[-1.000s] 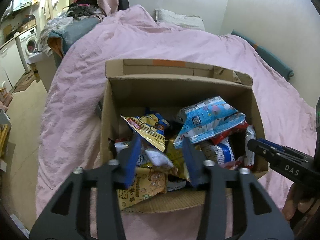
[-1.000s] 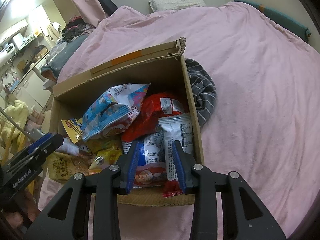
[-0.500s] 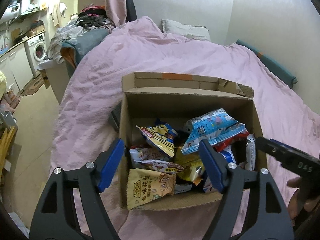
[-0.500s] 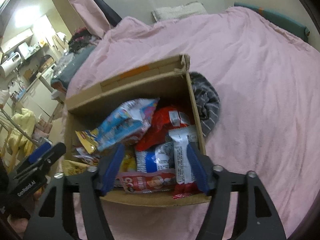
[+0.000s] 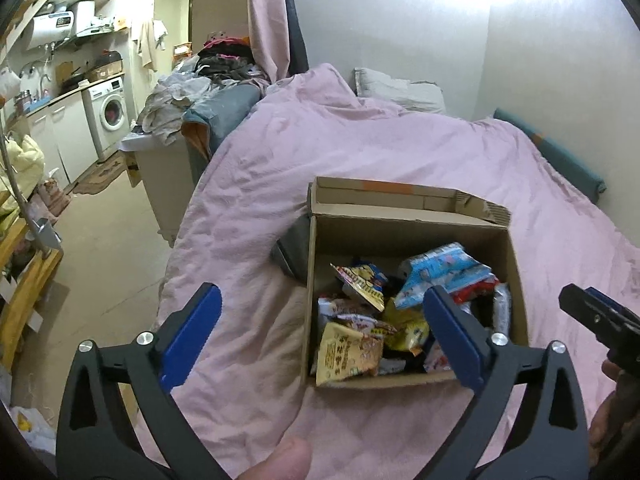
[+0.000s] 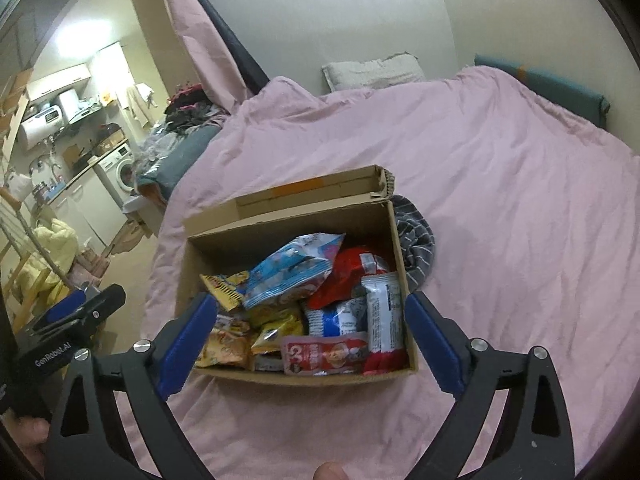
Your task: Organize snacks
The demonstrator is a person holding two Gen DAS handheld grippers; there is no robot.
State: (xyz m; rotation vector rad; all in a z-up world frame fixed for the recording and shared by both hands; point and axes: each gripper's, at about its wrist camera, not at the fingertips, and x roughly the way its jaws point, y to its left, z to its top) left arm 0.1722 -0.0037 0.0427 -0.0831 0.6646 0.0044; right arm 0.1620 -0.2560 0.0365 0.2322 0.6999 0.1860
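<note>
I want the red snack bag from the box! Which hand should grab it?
Probably the right gripper: the red snack bag lies on its side of the brown cardboard box, nearer its open fingers.

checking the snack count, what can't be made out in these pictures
- Packets lower in the cardboard box: both views, covered by the top snack packets.
- Packet print: too small, blurred.
- Striped cloth: right wrist view, partly behind the box wall.
- Dark thing beside the box: left wrist view, half hidden.
</note>
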